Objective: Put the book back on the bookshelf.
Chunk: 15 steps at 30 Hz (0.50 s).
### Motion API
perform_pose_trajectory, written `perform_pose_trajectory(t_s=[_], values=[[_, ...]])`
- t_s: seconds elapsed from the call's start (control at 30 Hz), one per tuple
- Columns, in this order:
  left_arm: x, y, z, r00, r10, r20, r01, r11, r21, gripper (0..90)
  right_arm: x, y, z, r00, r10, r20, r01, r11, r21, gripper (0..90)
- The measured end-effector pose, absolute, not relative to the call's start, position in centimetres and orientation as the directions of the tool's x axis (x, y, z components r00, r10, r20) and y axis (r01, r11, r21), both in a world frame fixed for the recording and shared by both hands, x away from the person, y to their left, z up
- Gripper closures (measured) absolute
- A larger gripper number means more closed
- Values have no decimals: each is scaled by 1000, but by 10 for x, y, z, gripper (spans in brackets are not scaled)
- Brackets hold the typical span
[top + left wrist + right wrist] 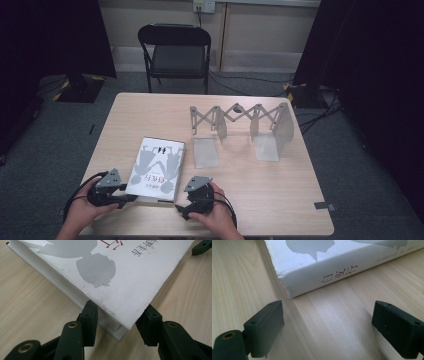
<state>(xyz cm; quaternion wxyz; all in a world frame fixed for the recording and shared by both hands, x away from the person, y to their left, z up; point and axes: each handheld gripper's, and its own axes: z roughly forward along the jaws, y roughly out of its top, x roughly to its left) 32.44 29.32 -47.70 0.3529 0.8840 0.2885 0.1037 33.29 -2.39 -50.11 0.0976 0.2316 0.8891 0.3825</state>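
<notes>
A white book (156, 169) lies flat on the wooden table (280, 200), near the left front edge. The left gripper (120, 317) has its two black jaws on either side of the book's near left corner, and they seem to be grasping that corner. The right gripper (328, 322) sits just beside the book's near right corner with its jaws released and wide apart, touching nothing. Farther back on the right stands a grey folding book rack (240, 120). A black chair (175, 50) waits behind the table.
</notes>
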Motion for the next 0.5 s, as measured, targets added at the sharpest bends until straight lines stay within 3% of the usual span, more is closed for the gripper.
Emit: perform_pose_trajectory(t_s=[0.5], values=[[324, 295, -472, 814, 581, -25, 432, -575, 695, 571, 331, -12, -501, -895, 447, -2, 303, 611, 731, 131]])
